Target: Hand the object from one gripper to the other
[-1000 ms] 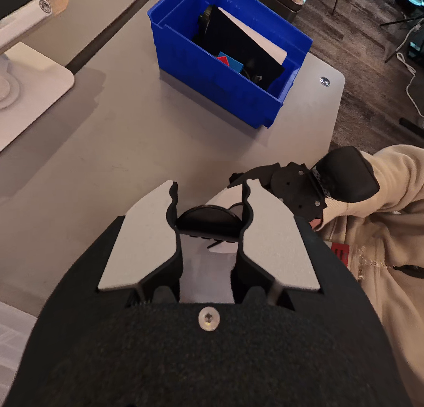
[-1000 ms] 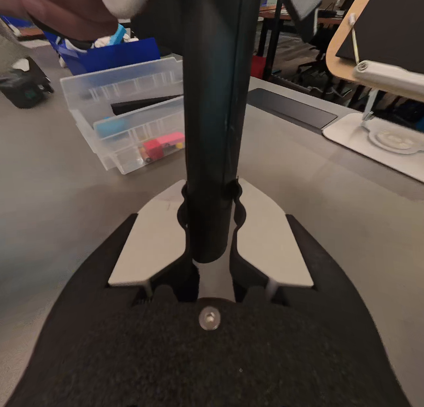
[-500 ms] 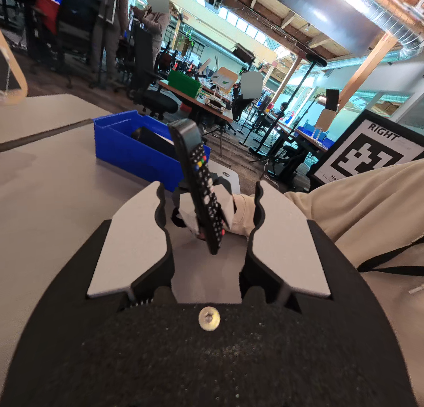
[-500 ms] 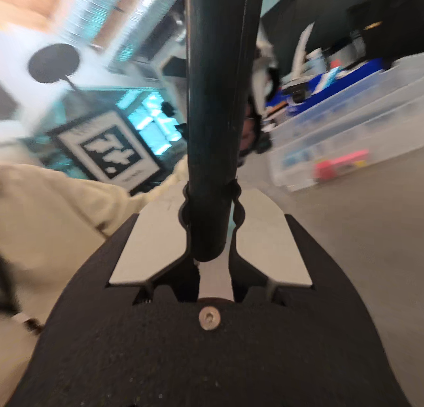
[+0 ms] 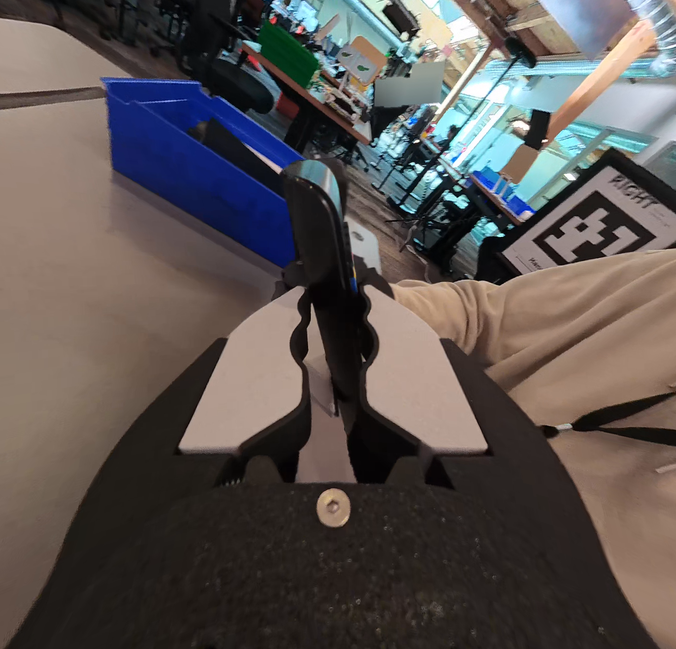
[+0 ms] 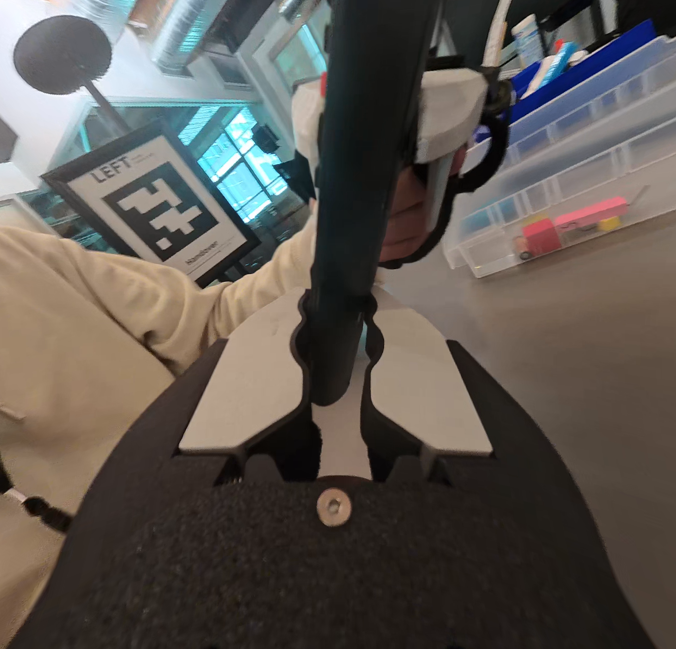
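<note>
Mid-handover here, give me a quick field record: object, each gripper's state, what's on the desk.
object: black remote control, upright, held off the desk
left gripper: closed on the remote's lower part
right gripper: closed on the remote's end
handover stage: both grippers grip it; neither has released
desk: grey, blue bin on it holding dark items
other bin: clear plastic bin with coloured blocks
person: cream sleeve beside the left gripper

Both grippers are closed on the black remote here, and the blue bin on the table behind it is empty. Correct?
Not quite: the blue bin is not empty. The left wrist view shows dark flat items inside it. Both the left gripper and right gripper are indeed closed on the black remote.
</note>
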A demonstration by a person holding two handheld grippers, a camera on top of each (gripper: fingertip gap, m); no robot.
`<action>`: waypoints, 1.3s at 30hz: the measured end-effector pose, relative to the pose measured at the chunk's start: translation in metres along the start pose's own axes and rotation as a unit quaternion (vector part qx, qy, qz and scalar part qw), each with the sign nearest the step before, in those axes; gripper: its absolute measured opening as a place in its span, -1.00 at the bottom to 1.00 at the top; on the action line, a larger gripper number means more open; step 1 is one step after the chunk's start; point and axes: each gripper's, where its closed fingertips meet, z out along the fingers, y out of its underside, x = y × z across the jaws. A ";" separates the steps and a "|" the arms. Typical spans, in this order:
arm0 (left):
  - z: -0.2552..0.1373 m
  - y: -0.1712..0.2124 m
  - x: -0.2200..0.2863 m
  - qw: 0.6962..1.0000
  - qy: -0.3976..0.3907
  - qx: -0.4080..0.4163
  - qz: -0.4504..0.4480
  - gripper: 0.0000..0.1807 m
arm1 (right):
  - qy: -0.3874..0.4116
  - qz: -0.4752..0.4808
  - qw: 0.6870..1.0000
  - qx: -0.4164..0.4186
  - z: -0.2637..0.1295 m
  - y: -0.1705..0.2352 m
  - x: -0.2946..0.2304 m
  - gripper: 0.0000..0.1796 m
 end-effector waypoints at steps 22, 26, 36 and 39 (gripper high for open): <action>-0.086 -0.009 -0.093 0.876 -0.214 0.269 -0.338 -0.76 | 0.469 -0.711 0.508 -0.128 -0.015 -0.019 0.037 -0.44; -0.070 -0.002 -0.093 0.871 -0.184 0.270 -0.368 -0.76 | 0.482 -0.739 0.439 -0.167 -0.015 -0.023 0.045 -0.40; -0.063 -0.008 -0.078 0.892 -0.089 0.265 -0.354 -0.68 | 0.504 -0.646 0.560 -0.120 -0.047 -0.045 0.041 -0.74; -0.073 -0.013 -0.052 0.934 -0.076 0.243 -0.250 -0.45 | 0.461 -0.531 0.710 -0.045 -0.064 -0.054 0.035 -0.74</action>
